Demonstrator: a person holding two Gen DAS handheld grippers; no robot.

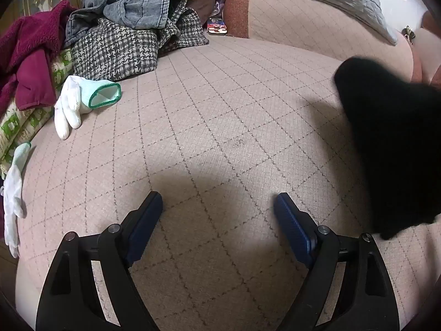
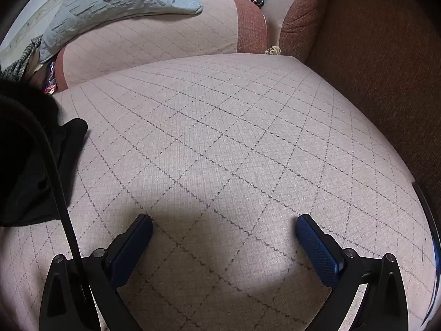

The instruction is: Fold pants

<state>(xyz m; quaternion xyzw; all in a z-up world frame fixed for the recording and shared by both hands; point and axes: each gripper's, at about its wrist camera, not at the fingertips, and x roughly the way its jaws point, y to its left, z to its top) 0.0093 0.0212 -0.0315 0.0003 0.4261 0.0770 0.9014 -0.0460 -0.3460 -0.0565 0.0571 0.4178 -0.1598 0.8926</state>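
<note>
The black pants (image 1: 394,143) lie bunched on the pink quilted sofa seat (image 1: 220,104), at the right edge of the left wrist view. They also show at the left edge of the right wrist view (image 2: 30,165). My left gripper (image 1: 217,207) is open and empty over bare seat, left of the pants. My right gripper (image 2: 223,229) is open and empty over bare seat, right of the pants. A black cable (image 2: 59,193) crosses in front of the pants in the right wrist view.
A pile of clothes (image 1: 121,35) with a houndstooth garment, denim and a maroon fleece (image 1: 30,55) lies at the back left. Two white gloves (image 1: 74,104) lie near it. A grey quilted blanket (image 2: 118,2) hangs over the backrest. A brown armrest (image 2: 372,63) bounds the right.
</note>
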